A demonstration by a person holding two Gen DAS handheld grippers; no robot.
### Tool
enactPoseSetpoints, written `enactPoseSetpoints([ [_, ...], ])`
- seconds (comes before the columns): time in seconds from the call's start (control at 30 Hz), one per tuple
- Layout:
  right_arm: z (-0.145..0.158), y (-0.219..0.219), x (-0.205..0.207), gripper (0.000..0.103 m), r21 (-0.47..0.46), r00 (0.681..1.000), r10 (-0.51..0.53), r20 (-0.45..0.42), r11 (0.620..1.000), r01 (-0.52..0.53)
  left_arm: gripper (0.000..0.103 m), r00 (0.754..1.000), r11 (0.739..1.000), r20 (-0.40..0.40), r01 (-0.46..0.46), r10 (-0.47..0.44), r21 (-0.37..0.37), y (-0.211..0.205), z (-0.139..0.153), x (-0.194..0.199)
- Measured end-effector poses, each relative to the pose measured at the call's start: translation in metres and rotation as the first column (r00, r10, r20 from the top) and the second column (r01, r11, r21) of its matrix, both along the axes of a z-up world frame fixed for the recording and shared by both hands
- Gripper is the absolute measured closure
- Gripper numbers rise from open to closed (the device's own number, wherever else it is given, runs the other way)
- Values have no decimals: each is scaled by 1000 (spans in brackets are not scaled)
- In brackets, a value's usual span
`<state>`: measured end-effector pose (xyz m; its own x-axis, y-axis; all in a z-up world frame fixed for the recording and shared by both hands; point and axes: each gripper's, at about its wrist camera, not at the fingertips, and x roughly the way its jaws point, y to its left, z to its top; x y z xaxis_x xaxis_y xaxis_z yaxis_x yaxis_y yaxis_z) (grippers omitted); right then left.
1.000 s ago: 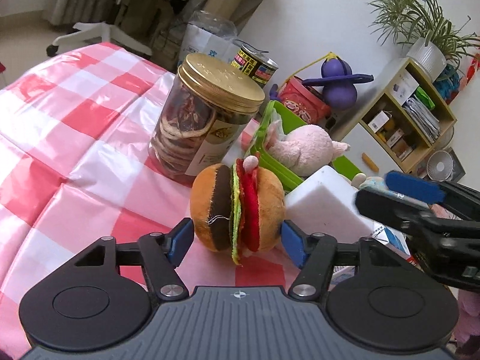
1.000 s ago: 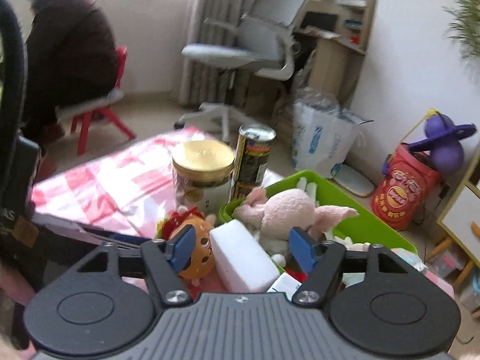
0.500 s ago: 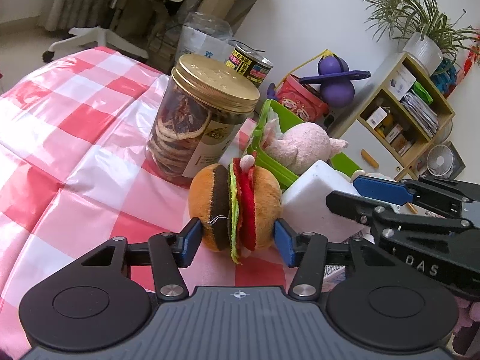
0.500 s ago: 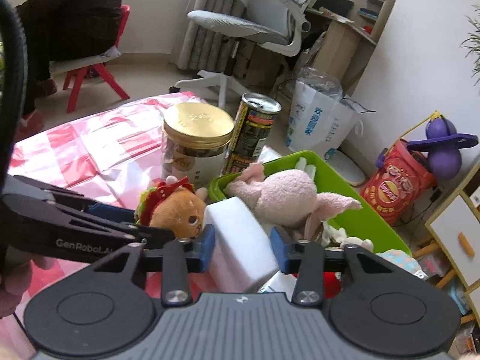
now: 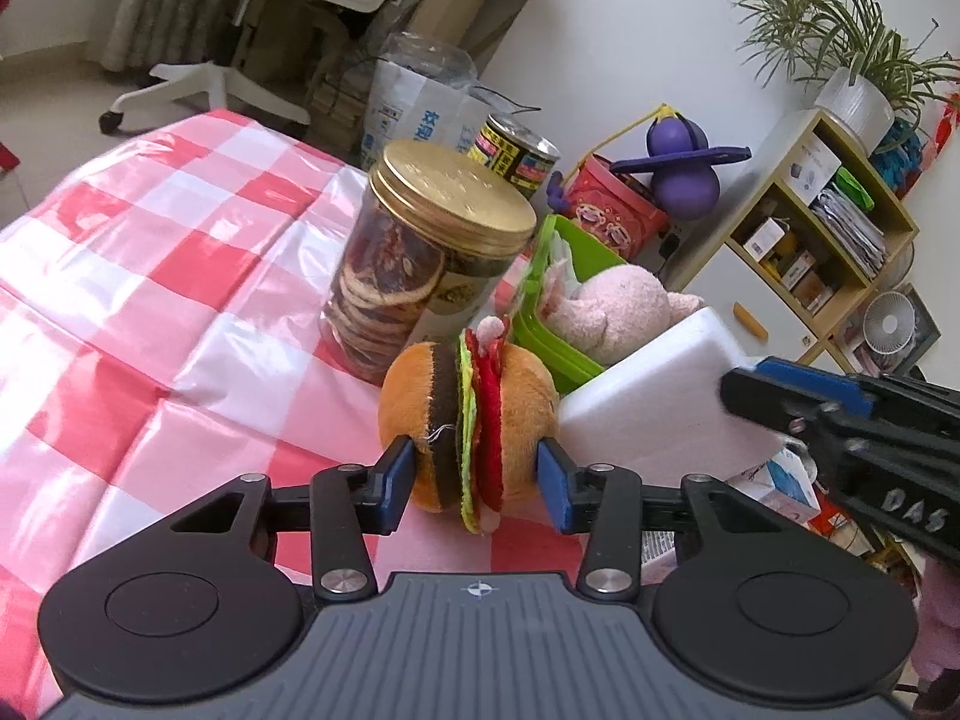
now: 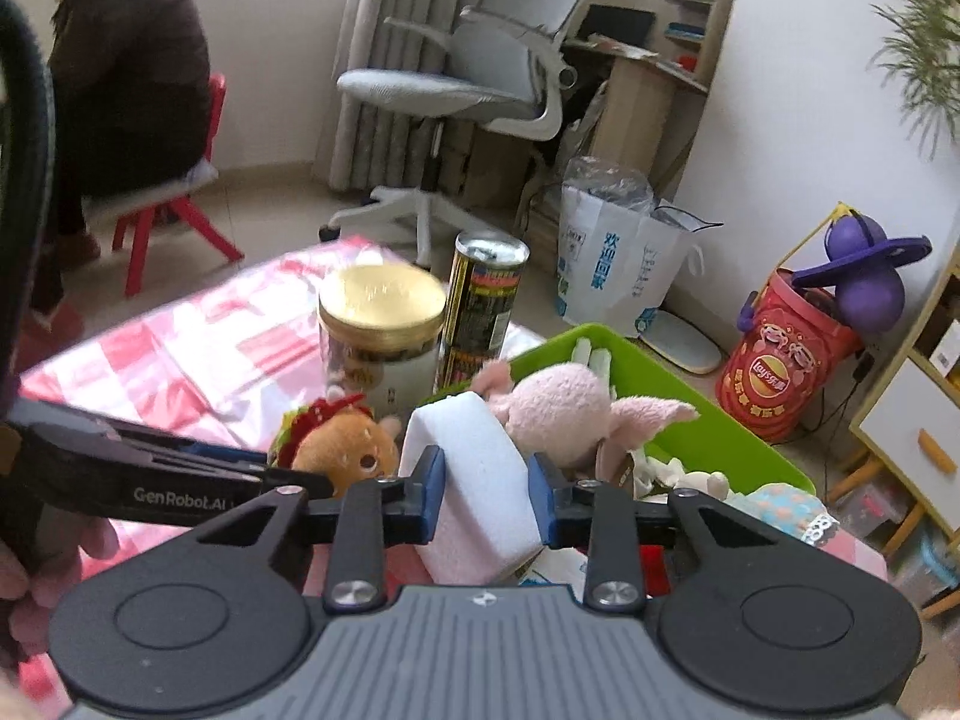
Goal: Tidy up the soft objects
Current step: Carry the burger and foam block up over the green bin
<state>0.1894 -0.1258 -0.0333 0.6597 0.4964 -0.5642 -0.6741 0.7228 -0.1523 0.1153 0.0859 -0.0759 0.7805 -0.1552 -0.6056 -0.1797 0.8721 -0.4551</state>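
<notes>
Closing left claw (image 5: pixel 477 477) pinching plush burger (image 5: pixel 468 420), closing right claw (image 6: pixel 486 495) squeezing white foam block (image 6: pixel 474 480); "GenRobot.AI", "DAS" lettering.

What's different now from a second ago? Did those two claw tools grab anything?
Both closed in. The left gripper narrowed around the plush burger, pads now at its sides and closing. The right gripper, wide open before, now squeezes the white foam block and is closing further. The jar, can, pink plush and green bin stayed put.
</notes>
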Motion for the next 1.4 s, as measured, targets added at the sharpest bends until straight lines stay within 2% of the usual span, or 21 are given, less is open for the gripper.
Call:
enactPoseSetpoints([
  [0.2, 20, -15, -2, 89, 115, 998, -55, -11, 992, 56, 59, 1000, 1000, 18, 12, -12, 15, 4, 11, -6],
  [0.33, 35, -33, 0, 89, 208, 993, -115, -18, 971, 116, 60, 999, 999, 43, 31, -32, 24, 2, 23, -12],
  [0.43, 47, -54, 6, 89, 306, 981, -189, -42, 932, 192, 60, 997, 999, 65, 44, -46, 30, -1, 34, -13],
  [0.5, 53, -70, 12, 89, 373, 967, -244, -71, 893, 253, 60, 995, 998, 82, 54, -57, 41, -4, 43, -11],
  [0.63, 60, -103, 30, 89, 463, 928, -349, -131, 806, 369, 60, 987, 988, 116, 93, -107, 120, -16, 63, -2],
  [0.8, 57, -131, 50, 89, 485, 873, -458, -168, 732, 478, 60, 973, 968, 145, 147, -178, 203, -37, 90, 31],
  [1.03, 40, -144, 82, 89, 490, 837, -503, -215, 686, 538, 60, 958, 931, 127, 209, -256, 298, -65, 106, 96],
  [1.17, 25, -139, 97, 89, 491, 831, -494, -253, 675, 551, 60, 958, 900, 94, 219, -272, 376, -80, 97, 134],
  [1.4, 2, -120, 121, 89, 468, 835, -479, -271, 692, 549, 59, 957, 865, 22, 252, -290, 434, -91, 66, 173],
])
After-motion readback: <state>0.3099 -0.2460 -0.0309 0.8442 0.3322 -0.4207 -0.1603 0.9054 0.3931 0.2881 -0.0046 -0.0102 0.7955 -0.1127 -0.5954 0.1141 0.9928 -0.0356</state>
